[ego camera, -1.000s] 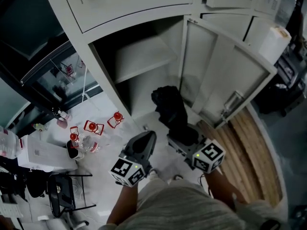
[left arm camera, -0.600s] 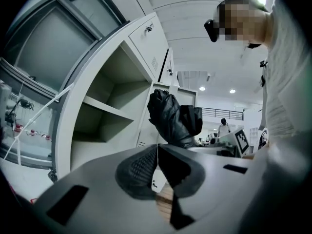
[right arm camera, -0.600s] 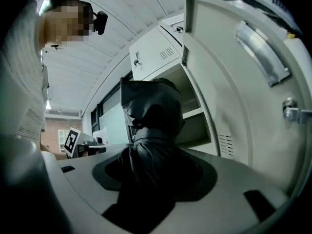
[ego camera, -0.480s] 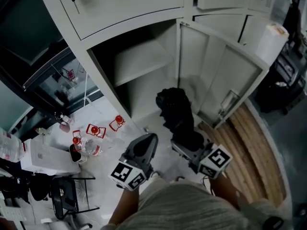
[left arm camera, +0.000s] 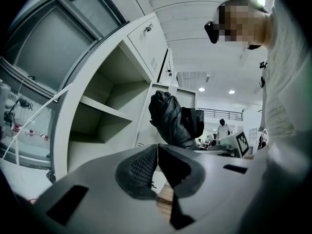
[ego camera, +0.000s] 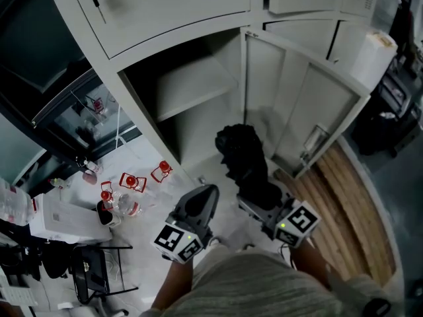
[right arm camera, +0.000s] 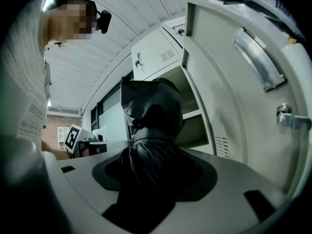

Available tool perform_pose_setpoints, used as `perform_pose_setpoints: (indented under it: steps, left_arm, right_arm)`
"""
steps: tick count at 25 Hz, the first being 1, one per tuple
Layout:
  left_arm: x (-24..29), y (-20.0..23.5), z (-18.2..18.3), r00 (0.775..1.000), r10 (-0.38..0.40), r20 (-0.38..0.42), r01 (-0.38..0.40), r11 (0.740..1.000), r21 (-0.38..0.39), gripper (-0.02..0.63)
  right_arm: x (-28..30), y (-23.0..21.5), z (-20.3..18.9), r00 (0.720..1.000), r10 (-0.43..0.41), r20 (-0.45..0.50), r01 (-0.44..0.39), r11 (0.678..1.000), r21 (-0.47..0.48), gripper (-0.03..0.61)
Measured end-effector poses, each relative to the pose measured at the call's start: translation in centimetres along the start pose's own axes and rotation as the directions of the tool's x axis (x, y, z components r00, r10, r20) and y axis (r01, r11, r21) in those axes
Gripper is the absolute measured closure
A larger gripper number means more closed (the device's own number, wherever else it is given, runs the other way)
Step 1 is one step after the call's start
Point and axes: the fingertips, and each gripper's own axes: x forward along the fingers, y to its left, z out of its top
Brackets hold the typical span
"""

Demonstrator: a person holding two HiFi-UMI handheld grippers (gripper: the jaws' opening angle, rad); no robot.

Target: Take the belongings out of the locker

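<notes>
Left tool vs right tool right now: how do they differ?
Left tool is shut on nothing; right tool is shut on the black bag. Left tool sits beside the bag, clear of it; right tool is nearer the open door. Both point toward the locker.

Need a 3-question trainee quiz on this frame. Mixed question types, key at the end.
1. True or false: the left tool has its jaws apart.
2. Multiple choice: the locker door is A) shut, B) swung open, C) missing.
3. Short answer: which tool grips the black bag?

Key:
1. False. The jaws are together with nothing between them.
2. B.
3. The right tool, shut on the bag outside the locker.
</notes>
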Motion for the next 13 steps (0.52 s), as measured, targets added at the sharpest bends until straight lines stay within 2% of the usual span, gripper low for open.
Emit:
perform_pose_setpoints:
  steps: [7,13]
  left_arm:
    - [0.0,0.1,-0.2,1.000,0.009,-0.003,-0.009,1.000,-0.005,0.609]
    - [-0.1,0.0,-0.6,1.000,0.013,-0.014,-0.014,1.000,-0.008,0.609]
  right_arm:
    - [-0.1,-1.1,-1.0,1.000,-0.010,0.007,0.011,1.000,-0.011,0.327]
    - [0.3,0.4,-0.2,1.000,0.024,-0.016,-0.024,1.000,0.011,0.327]
